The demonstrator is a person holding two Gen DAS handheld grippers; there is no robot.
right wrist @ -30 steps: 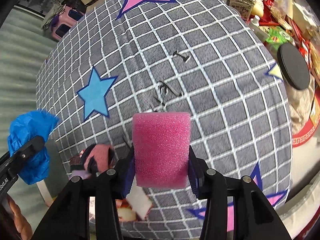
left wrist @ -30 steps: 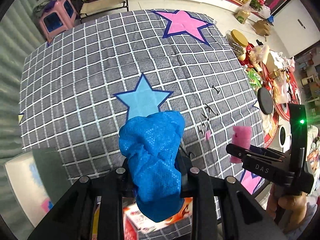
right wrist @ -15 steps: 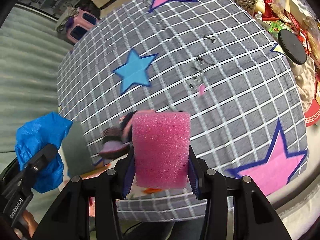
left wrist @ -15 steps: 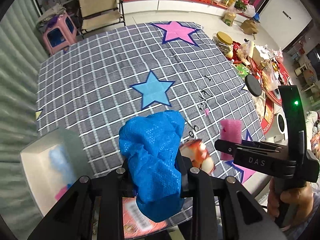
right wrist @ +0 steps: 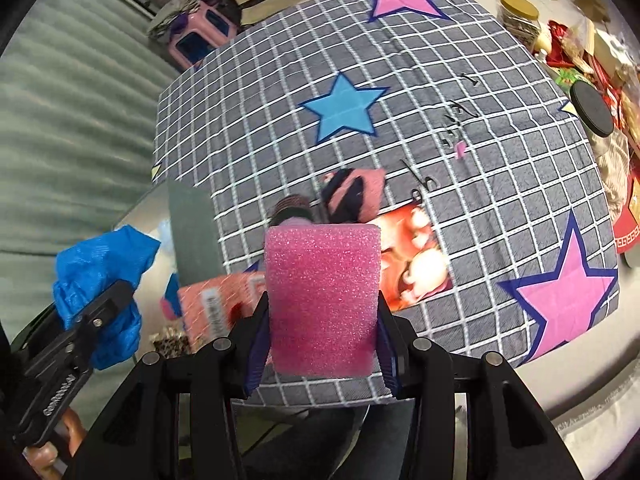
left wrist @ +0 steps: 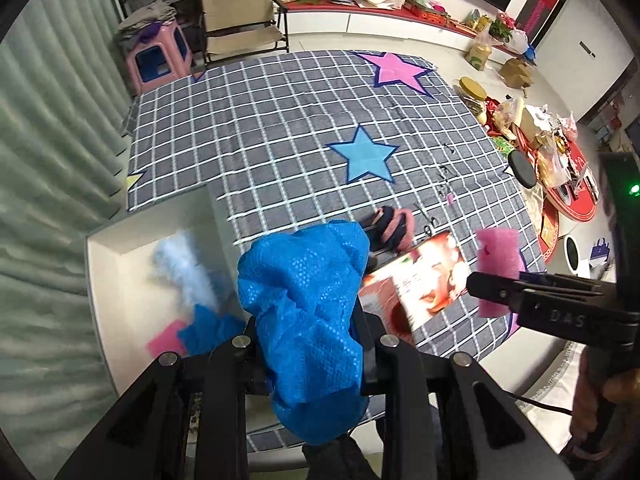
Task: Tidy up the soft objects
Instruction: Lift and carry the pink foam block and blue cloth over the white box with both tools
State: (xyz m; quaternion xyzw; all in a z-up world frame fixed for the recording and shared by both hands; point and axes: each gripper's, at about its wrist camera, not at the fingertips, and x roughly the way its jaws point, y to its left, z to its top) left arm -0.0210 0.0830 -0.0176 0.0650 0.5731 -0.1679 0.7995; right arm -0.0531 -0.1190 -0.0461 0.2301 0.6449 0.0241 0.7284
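Obs.: I am holding both loads clear above the checked cloth (left wrist: 280, 128). My left gripper (left wrist: 308, 344) is clamping the crumpled blue cloth (left wrist: 308, 304) at its middle, so both ends are bulging out past the jaws. My right gripper (right wrist: 320, 320) is squeezing the pink sponge (right wrist: 322, 296) by its two long sides, upright, face toward the lens.

The white bin (left wrist: 104, 280) is sitting at the table's left edge, already containing a pale fluffy item, a blue piece and a pink piece, all blurred. I am judging it to be the drop point; the left load is hanging nearer to it.

Not yet sorted: the pink-and-navy knit item (right wrist: 352, 192) is lying on the cloth beside a printed packet (left wrist: 420, 280).
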